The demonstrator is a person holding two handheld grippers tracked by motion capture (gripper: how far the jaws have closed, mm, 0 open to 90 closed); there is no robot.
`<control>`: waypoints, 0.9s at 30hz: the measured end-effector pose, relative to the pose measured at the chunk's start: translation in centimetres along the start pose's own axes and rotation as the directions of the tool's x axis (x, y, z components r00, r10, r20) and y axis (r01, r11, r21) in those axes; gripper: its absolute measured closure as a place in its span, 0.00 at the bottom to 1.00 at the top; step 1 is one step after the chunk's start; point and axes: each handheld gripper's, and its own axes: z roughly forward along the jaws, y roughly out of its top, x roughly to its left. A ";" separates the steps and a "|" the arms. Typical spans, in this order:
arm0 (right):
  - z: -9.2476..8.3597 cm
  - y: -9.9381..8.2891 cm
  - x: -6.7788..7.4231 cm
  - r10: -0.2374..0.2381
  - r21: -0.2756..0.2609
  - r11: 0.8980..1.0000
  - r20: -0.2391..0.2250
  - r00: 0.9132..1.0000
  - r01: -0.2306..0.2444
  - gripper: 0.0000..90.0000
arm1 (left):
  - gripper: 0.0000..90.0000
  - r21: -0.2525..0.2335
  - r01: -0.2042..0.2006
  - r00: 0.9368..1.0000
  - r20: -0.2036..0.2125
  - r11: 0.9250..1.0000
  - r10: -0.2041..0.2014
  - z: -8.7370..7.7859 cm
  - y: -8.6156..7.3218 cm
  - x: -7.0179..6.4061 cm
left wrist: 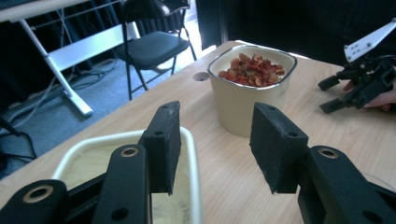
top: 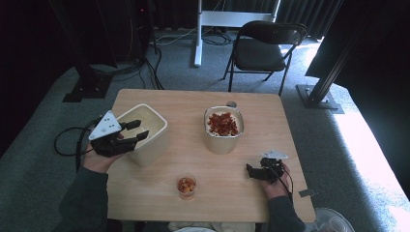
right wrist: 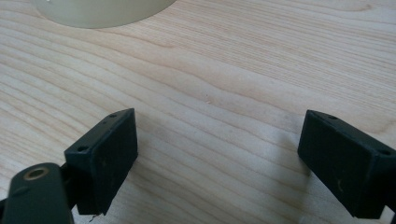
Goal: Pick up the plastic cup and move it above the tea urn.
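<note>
Hovering over the near rim of the empty cream tub, the left gripper has its jaws partly spread with nothing between them; one jaw sits above the tub's inside, the other outside its wall. Tub lies at the table's 9 o'clock side, squarish, rounded corners, bare inside. Filled tub of red-brown pieces stands toward 3 o'clock of it, well apart. Right gripper rests wide and empty at 5 o'clock. Left hand is nearer.
</note>
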 end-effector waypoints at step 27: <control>0.0 0.0 0.0 -0.002 0.000 1.000 -0.001 1.000 0.002 0.13 | 0.51 0.067 0.079 0.997 0.019 0.995 -0.081 2.1 -4.8 -1.7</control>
